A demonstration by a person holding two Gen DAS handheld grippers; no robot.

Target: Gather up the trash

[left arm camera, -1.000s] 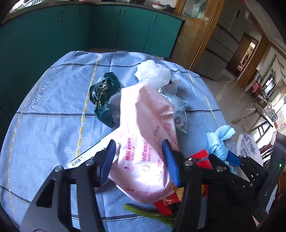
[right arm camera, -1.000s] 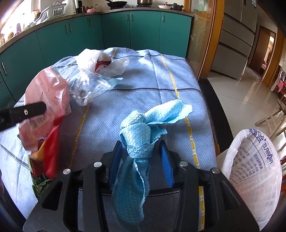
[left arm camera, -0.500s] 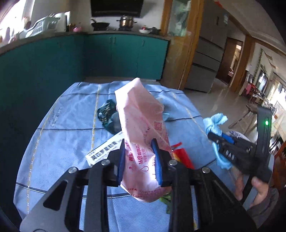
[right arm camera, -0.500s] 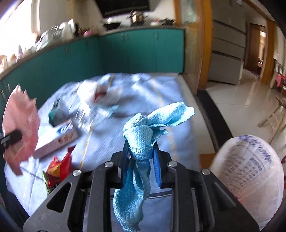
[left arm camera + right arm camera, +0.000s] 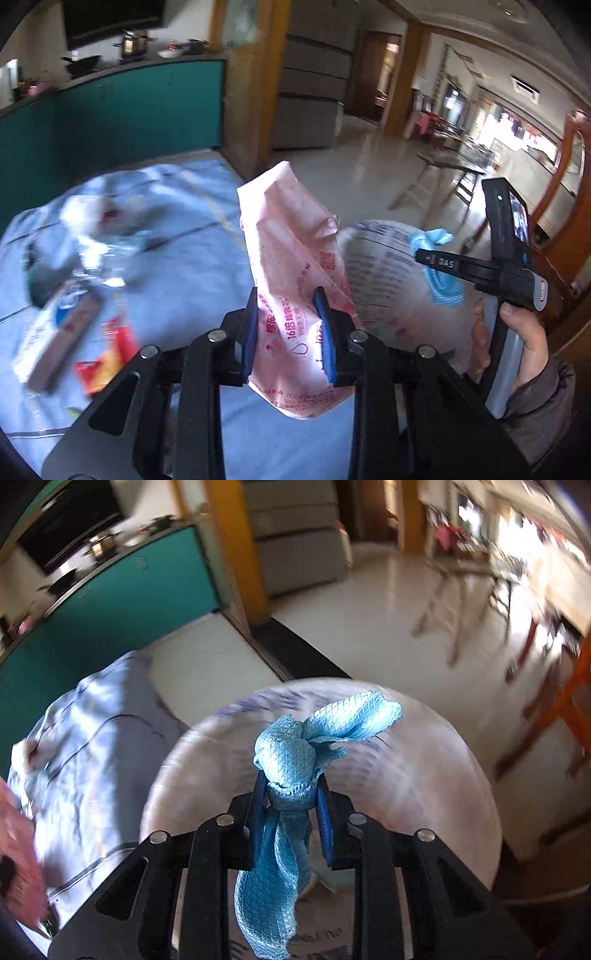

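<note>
Both grippers have swung off the table toward the white sack [image 5: 424, 775]: the right gripper [image 5: 291, 823], clamped on the blue cloth [image 5: 288, 753], now hangs over it, the left gripper [image 5: 288, 332], clamping the pink wrapper [image 5: 291, 258], just short, so drops seem imminent.

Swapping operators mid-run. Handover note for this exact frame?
Left gripper: shut on the pink wrapper, lifted off the table.
Right gripper: shut on the blue cloth, over the white sack.
Done: both items picked up, neither dropped in yet.
Left: release both into the sack, then collect what is on the table: flat box, red wrapper, blurred pile of wrappers behind.
</note>
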